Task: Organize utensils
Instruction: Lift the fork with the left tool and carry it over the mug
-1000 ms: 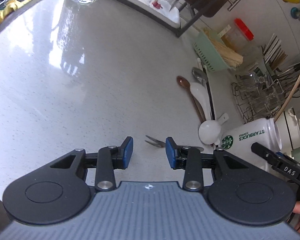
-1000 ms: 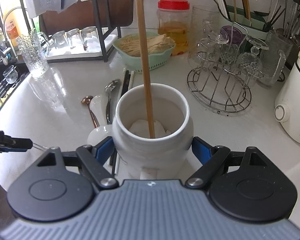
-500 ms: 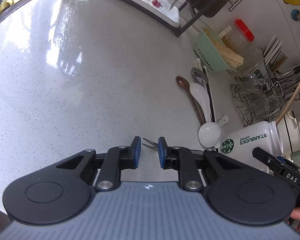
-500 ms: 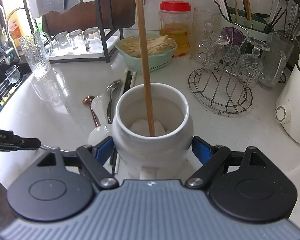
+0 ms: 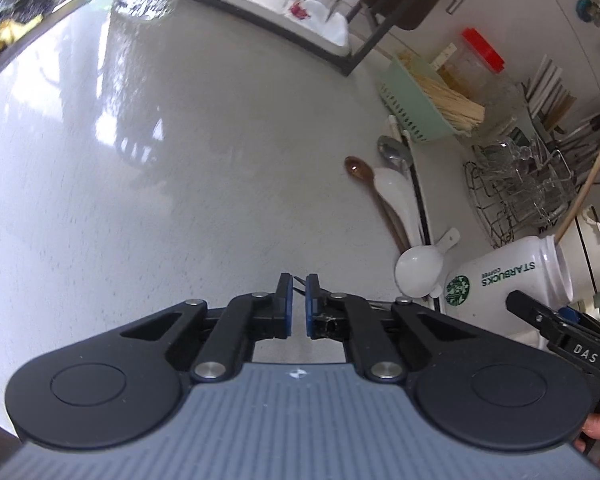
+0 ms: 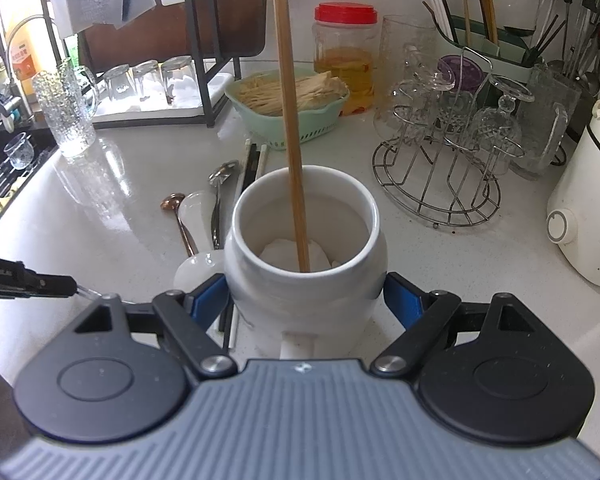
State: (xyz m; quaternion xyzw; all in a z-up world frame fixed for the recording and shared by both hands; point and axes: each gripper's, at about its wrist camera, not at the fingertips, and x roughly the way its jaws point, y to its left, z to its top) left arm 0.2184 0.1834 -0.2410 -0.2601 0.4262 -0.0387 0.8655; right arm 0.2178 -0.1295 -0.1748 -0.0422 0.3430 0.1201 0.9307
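Note:
My left gripper (image 5: 298, 292) is low over the grey counter, its jaws closing on a small metal fork (image 5: 298, 280). The blue pads pinch the fork and only its tines poke out ahead. In the right wrist view the fork (image 6: 90, 293) sticks out of that gripper's tip at the left. My right gripper (image 6: 305, 298) is shut on a white Starbucks jar (image 6: 268, 280), which holds a long wooden stick (image 6: 292, 120). Loose on the counter beside the jar lie a brown spoon (image 5: 355, 170), a white ceramic spoon (image 5: 395, 196), a metal spoon (image 5: 389, 148), a white scoop (image 5: 417, 268) and chopsticks (image 6: 252, 160).
Behind the jar stand a green basket (image 6: 288, 96) of sticks, a red-lidded jar (image 6: 345, 60) and a wire rack (image 6: 439, 168) of glasses. A white appliance (image 6: 587, 208) is at the right. A glass pitcher (image 6: 66, 112) and a dark shelf frame stand at the back left.
The left gripper's jaws have come together around the fork's tines, from wide apart to nearly touching. The right gripper and the jar have stayed put.

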